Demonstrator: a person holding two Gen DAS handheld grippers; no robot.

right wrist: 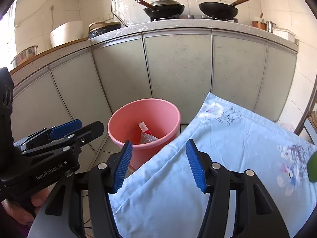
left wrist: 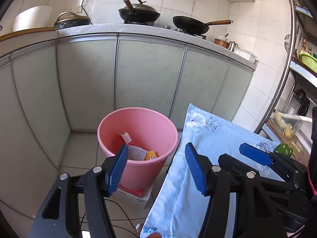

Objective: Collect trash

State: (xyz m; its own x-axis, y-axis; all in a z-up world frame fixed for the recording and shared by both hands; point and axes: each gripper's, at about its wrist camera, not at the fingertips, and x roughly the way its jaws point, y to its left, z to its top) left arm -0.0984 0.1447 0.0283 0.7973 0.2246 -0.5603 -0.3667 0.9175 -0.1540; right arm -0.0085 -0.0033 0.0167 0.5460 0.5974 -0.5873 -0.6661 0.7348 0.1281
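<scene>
Through the left wrist view, the left hand-held gripper (left wrist: 156, 168) is hanging with its jaws spread wide and nothing between them, above the near rim of the round pink plastic bucket (left wrist: 111, 127), which is standing on the tiled floor (left wrist: 79, 152) before the cabinets. Inside it are lying a red-and-white carton (left wrist: 125, 136), a piece of silvery bubble wrap (left wrist: 135, 152) and a yellow scrap (left wrist: 150, 154). The table draped in a pale blue flowered cloth (left wrist: 214, 136) is showing just beside the bucket, with a green rounded object (left wrist: 283, 148) at its far right. Through the right wrist view, the right hand-held gripper (right wrist: 157, 164) is likewise gaping and empty, poised over the cloth's near edge. Judging by this, the work is between drops; the next move likely calls for reaching toward remaining trash on the cloth, though whether the green object counts I cannot tell.
</scene>
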